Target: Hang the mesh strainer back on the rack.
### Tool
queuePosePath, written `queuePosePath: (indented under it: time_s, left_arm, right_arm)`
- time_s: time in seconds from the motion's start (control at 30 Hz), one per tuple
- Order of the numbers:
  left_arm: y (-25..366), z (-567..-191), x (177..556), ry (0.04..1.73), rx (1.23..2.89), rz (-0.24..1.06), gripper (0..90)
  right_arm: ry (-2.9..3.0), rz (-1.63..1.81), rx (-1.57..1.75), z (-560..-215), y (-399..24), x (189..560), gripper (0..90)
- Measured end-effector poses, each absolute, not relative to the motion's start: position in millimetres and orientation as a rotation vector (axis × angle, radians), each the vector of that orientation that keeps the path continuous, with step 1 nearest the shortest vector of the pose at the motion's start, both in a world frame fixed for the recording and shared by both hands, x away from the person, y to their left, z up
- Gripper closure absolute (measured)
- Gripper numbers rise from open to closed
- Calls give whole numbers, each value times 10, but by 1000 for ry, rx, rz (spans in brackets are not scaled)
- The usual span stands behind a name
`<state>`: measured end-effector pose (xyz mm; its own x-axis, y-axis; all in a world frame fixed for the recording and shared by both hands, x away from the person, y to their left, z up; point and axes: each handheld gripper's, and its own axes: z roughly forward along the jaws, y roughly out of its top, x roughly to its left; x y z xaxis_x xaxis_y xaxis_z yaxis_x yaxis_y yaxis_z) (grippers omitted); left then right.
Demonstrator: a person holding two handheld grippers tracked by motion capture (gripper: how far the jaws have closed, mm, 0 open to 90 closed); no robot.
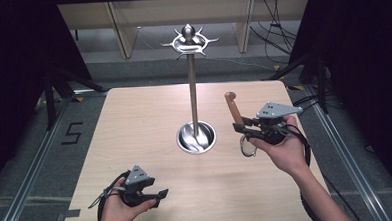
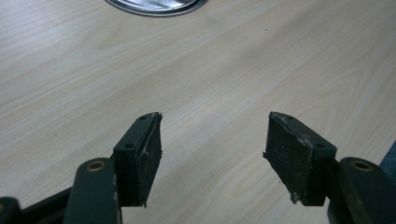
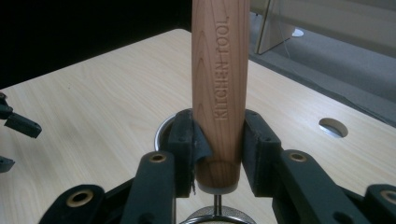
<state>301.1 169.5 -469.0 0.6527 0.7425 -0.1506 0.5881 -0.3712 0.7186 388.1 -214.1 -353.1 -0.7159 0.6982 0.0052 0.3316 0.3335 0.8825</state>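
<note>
Gripping the wooden-handled kitchen tool (image 3: 219,84) upright between clenched right gripper (image 1: 245,130) fingers above the desk (image 1: 135,143), probably for hanging on the hook stand (image 1: 192,80); left gripper (image 2: 212,154) released, resting idle.

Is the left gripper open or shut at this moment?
Open. The left gripper has its jaws standing wide apart, with bare table between them and nothing held.

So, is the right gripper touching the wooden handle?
Touching. The right gripper view shows the right gripper with both pads pressed against the sides of the wooden handle, no gap.
</note>
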Motion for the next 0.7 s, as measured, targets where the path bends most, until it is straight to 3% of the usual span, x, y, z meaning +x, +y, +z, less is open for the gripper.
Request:
queuePosePath:
  time_s: [0.7]
  left_arm:
    - [1719, -4678, 3007, 1020, 2099, 267, 353]
  right_arm:
    - [2176, 1378, 891, -3358, -2051, 3978, 690]
